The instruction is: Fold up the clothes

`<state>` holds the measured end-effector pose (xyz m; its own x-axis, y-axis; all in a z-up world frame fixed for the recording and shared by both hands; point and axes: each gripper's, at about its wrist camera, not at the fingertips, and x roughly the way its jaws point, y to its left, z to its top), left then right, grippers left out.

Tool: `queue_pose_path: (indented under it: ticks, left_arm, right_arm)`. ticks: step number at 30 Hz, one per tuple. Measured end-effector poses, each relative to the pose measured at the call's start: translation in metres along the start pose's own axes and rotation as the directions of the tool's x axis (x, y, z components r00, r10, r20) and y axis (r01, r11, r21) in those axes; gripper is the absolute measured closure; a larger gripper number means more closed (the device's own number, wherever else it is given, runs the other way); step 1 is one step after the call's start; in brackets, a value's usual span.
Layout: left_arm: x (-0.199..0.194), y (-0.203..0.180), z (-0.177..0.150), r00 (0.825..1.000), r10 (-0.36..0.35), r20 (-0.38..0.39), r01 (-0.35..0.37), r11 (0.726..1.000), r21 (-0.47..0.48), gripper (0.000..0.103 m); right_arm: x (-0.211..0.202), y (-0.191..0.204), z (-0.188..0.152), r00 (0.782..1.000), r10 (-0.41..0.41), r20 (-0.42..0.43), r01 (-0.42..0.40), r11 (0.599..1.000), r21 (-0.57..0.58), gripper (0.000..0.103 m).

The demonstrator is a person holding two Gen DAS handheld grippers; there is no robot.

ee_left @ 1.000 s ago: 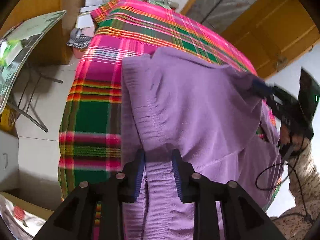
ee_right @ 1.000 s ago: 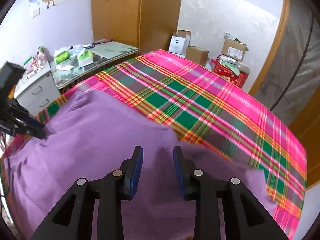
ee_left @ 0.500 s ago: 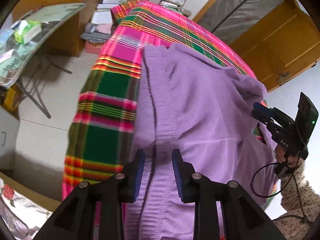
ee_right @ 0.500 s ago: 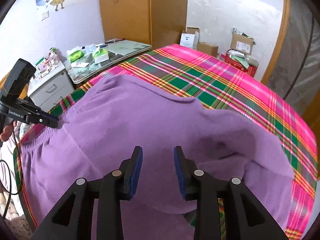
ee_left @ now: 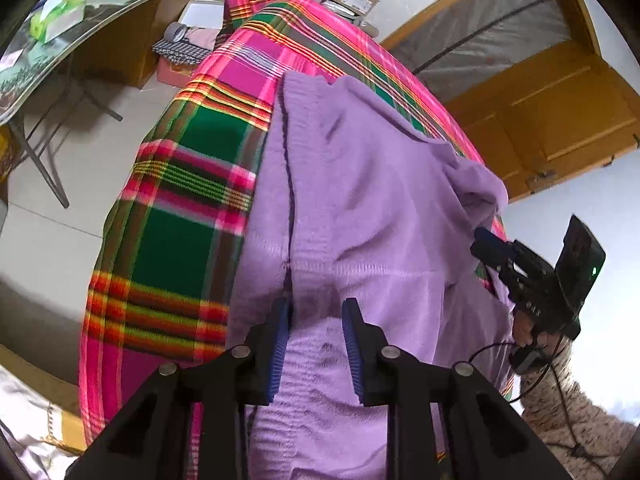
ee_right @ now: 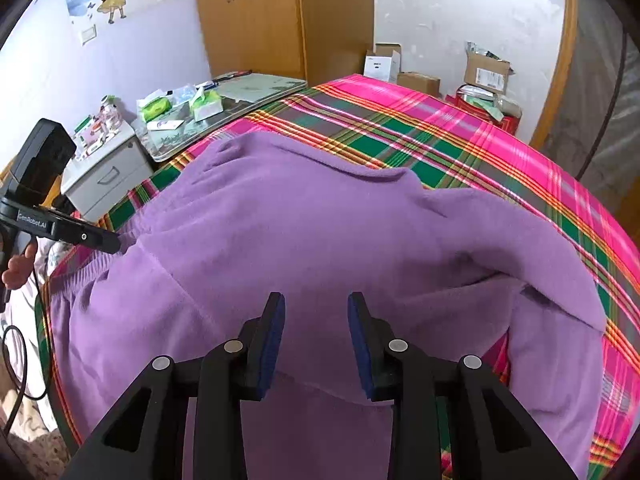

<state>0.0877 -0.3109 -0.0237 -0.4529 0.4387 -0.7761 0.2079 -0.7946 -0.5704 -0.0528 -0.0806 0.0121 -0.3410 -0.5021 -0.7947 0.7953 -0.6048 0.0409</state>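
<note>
A purple fleece garment [ee_right: 304,240] lies spread over the plaid blanket [ee_right: 460,136] on the bed, one part folded over at the right. Its gathered waistband edge [ee_right: 80,280] is at the left. My right gripper [ee_right: 316,308] hovers open just above the middle of the garment, nothing between its blue pads. My left gripper [ee_left: 316,312] is open over the same purple garment [ee_left: 380,200], near a seam and its left edge. In the right wrist view the left gripper [ee_right: 114,242] tip sits at the waistband. The right gripper [ee_left: 486,242] shows at the garment's right side.
A glass-topped table [ee_right: 256,88] with tissue packs and a white drawer unit [ee_right: 108,168] stand left of the bed. Cardboard boxes [ee_right: 486,68] sit on the floor beyond it. A wooden wardrobe [ee_right: 256,20] and door [ee_left: 560,112] line the walls. A person's hand [ee_right: 18,268] holds the left gripper.
The garment has settled flatter on the blanket. Both grippers have drawn back from it, so more of it shows. Both stayed open.
</note>
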Motion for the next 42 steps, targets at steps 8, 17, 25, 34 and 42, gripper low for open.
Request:
queue_pose_path:
  ticks: [8,17,25,34,42]
  left_arm:
    - [0.007,-0.005,0.006,1.000,0.000,0.007,0.000,0.999,0.034,0.076]
    - [0.002,-0.005,0.008,0.994,0.022,0.106,-0.025,0.999,0.029,0.100]
    - [-0.010,0.006,0.011,0.986,0.062,0.152,-0.063,0.998,0.003,0.100]
    - [-0.007,0.010,0.009,0.980,0.142,0.138,-0.144,0.990,0.007,0.094]
    - [-0.036,-0.028,0.014,0.946,0.212,0.247,-0.235,0.970,0.069,0.094]
  right_arm:
    - [0.003,-0.001,-0.002,1.000,0.013,-0.008,-0.013,1.000,0.023,0.069]
    - [0.006,0.003,-0.003,1.000,0.020,-0.018,-0.020,0.999,0.037,0.069]
    - [0.006,0.015,0.000,0.999,0.040,-0.009,-0.040,0.999,0.017,0.069]
    - [-0.006,0.011,-0.001,0.999,0.022,0.026,-0.023,0.999,0.028,0.069]
    - [-0.064,-0.070,-0.040,0.979,-0.197,0.060,0.182,0.964,0.192,0.068]
